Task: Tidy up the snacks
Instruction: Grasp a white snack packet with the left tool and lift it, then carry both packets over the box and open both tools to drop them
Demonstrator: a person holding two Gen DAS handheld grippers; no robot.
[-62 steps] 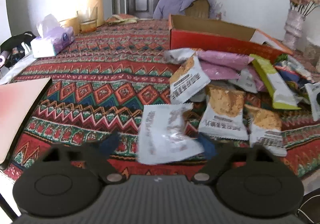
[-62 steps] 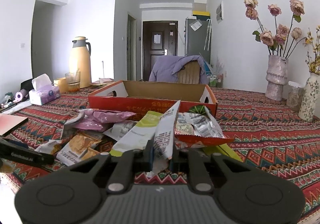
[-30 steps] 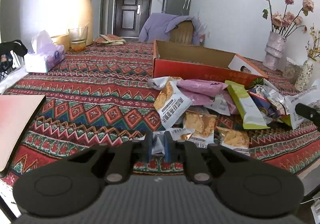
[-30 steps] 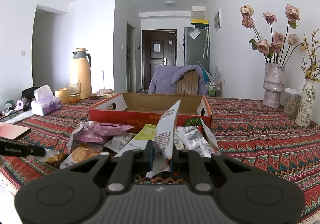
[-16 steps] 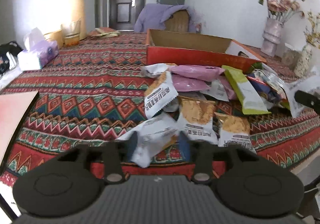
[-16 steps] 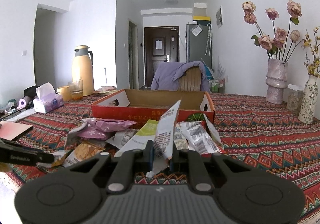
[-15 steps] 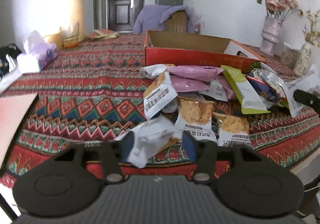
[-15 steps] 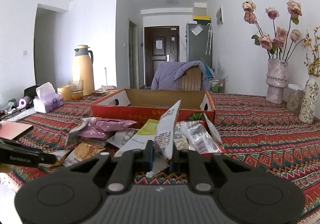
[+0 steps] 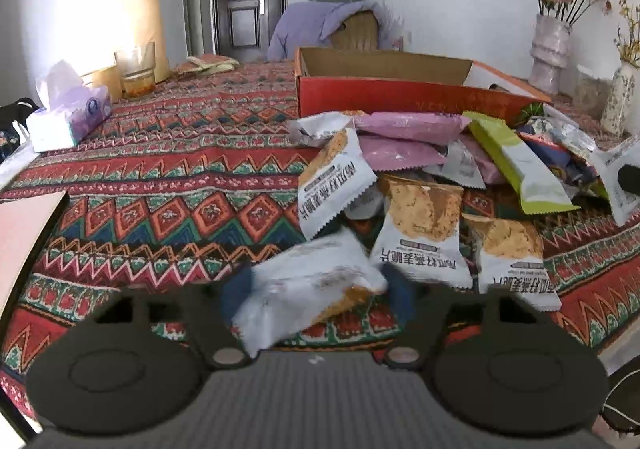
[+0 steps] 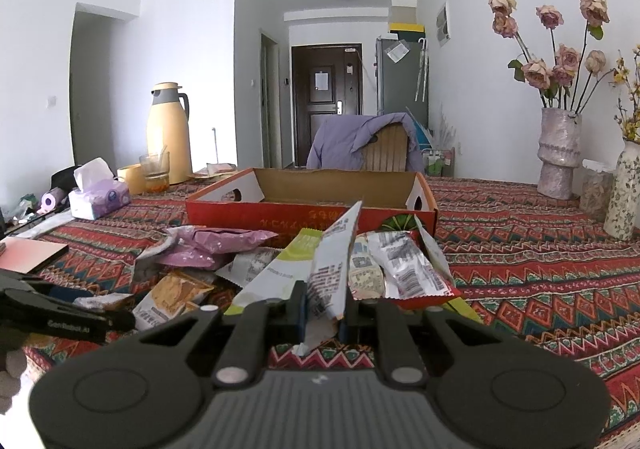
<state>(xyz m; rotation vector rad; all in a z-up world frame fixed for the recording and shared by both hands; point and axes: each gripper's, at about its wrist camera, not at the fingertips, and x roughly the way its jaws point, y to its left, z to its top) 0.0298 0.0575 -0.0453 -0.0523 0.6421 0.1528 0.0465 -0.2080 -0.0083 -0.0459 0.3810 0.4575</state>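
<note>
Left gripper (image 9: 316, 291) spread wide around a white snack packet (image 9: 308, 289) lying crosswise between its fingers, right gripper (image 10: 323, 309) pinching an upright white wrapper (image 10: 334, 269), and the red box (image 10: 280, 215) dead ahead beyond the pile.

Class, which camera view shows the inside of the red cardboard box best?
The right wrist view: the red cardboard box faces it squarely, both handle holes and inner walls visible. The left wrist view shows it obliquely, mostly its red front and one inner corner.
</note>
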